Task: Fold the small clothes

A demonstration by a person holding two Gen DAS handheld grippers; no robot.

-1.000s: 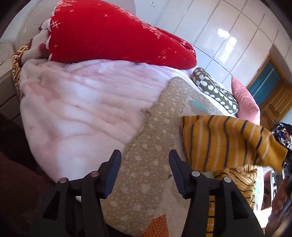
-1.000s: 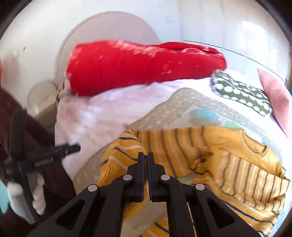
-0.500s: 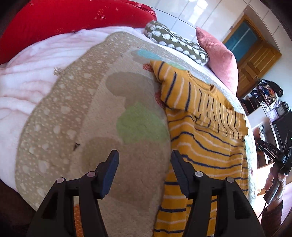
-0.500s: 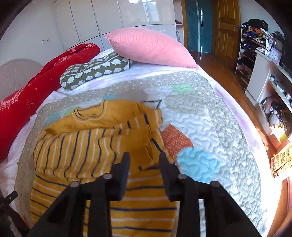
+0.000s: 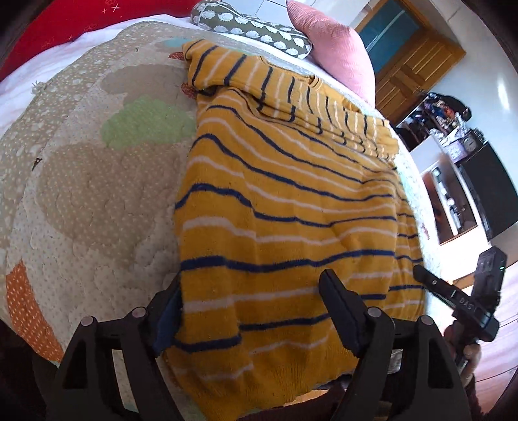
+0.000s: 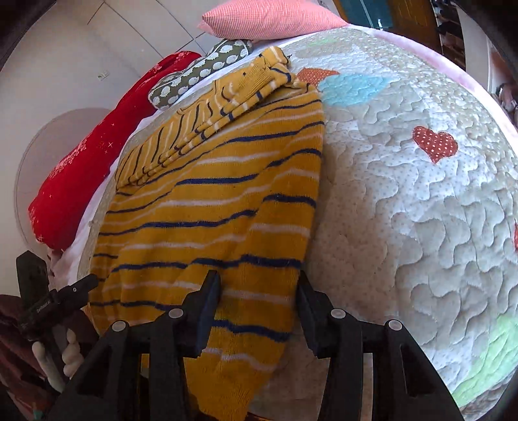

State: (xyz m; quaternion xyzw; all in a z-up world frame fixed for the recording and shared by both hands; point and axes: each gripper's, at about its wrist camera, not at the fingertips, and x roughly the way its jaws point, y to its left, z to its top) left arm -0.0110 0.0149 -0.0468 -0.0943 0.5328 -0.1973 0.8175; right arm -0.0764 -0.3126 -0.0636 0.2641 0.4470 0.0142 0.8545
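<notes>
Right claw point(image 6: 257, 294) alone shows quilt's red heart point(image 6: 435, 143).

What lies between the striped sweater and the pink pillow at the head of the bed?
In the right wrist view, only bare quilt lies between the sweater and the pink pillow; a green spotted cushion sits off to the left.

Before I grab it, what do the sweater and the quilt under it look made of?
Sweater: looks like soft knit yarn, matte and fuzzy, with visible ribbing at the hem. Quilt: seems padded cotton, matte, with puffy stitched scallops and dotted patches.
</notes>
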